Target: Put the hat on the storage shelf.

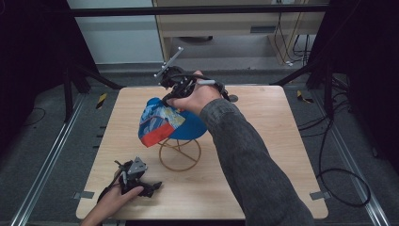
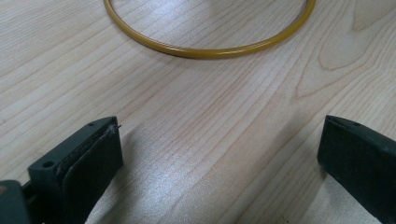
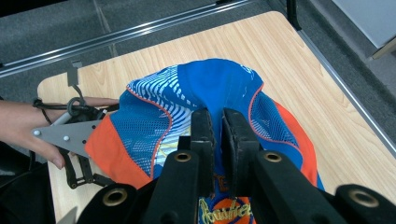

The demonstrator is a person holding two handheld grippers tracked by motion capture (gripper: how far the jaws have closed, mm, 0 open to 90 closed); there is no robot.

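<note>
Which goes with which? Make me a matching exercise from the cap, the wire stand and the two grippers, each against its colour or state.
1. cap
2. wire stand
3. left gripper
4. right gripper

A. jaws wide apart, low over the table
B. yellow, with a ring for a base
C. blue and orange, draped over a support
D. jaws nipped together on cloth

Pairs: 1-C, 2-B, 3-A, 4-D
</note>
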